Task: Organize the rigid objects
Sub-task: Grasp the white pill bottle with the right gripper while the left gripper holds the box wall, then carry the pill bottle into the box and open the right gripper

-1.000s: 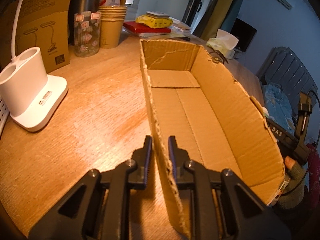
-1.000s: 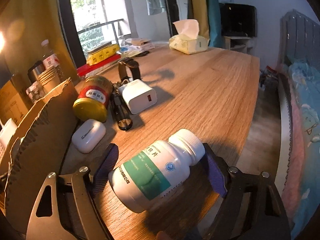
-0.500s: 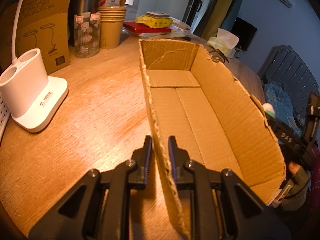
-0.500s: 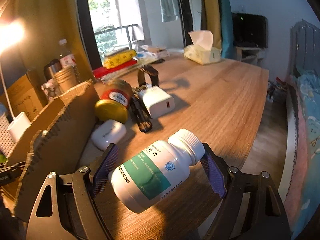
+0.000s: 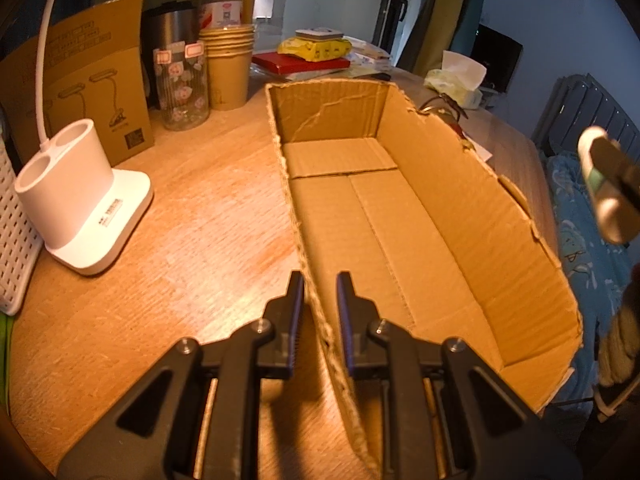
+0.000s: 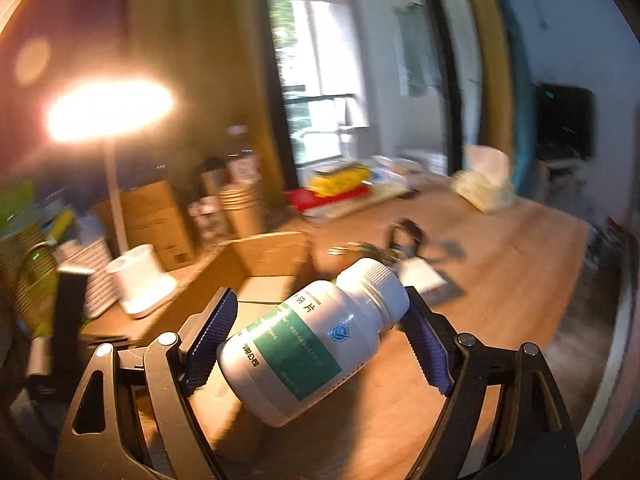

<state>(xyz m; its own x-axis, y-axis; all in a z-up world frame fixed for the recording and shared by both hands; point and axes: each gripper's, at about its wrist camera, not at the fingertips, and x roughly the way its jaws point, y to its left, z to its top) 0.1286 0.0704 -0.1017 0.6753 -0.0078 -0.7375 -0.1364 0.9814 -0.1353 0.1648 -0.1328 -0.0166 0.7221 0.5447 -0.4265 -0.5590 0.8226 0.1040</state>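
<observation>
An open, empty cardboard box lies on the wooden table. My left gripper is shut on the box's near left wall, one finger on each side. My right gripper is shut on a white pill bottle with a green label, held tilted in the air above the box's right side. The bottle also shows blurred at the right edge of the left wrist view. The box shows behind the bottle in the right wrist view.
A white lamp base, a brown carton, a flowered glass and stacked paper cups stand left of the box. A white charger, a watch and a tissue pack lie on the table right of it.
My right gripper has lifted the pill bottle off the table and swung it left and up toward the box; the view is motion-blurred. My left gripper has stayed clamped on the box wall.
</observation>
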